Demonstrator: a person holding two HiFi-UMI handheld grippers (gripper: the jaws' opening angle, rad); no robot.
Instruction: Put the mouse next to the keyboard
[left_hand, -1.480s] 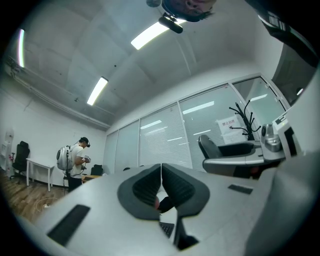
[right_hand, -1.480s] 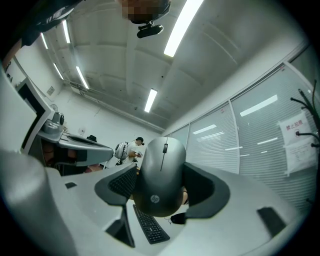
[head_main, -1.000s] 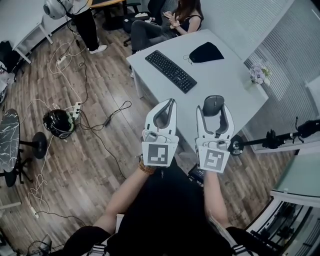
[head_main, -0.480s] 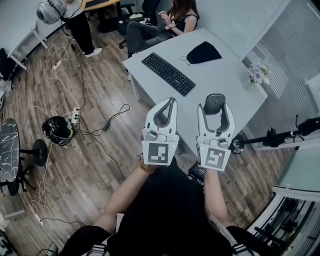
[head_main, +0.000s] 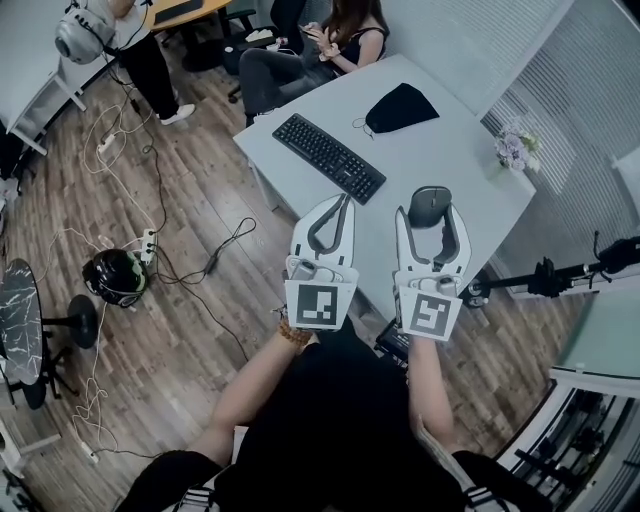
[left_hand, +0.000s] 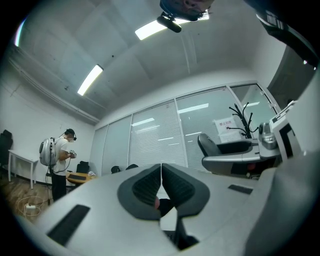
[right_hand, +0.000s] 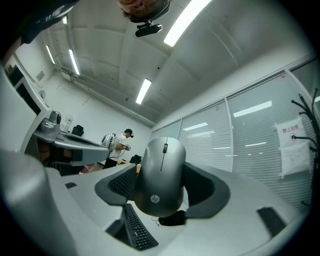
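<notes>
Right gripper (head_main: 431, 214): your jaws are clamped on the mouse (right_hand: 161, 172), one pad on each flank, its scroll wheel pointing away from you.
Mouse position: carried in that gripper; in the head view it sits over the near part of the worktop (head_main: 455, 150).
Left gripper (head_main: 343, 203): your jaws are pressed together with nothing between them; it is held level with the right one and just to its left.
Keyboard (head_main: 329, 157): black, lying at an angle along the left part of the worktop, far and to the left of the mouse, well apart from it.
Face mask (head_main: 400, 107): black, on the far part of the worktop, beyond the keyboard.
Flowers (head_main: 513, 150): a small bunch at the right edge.
Surroundings: a seated person (head_main: 320, 45) at the far end of the worktop; cables (head_main: 150, 200) trailing over the wooden floor to your left.
</notes>
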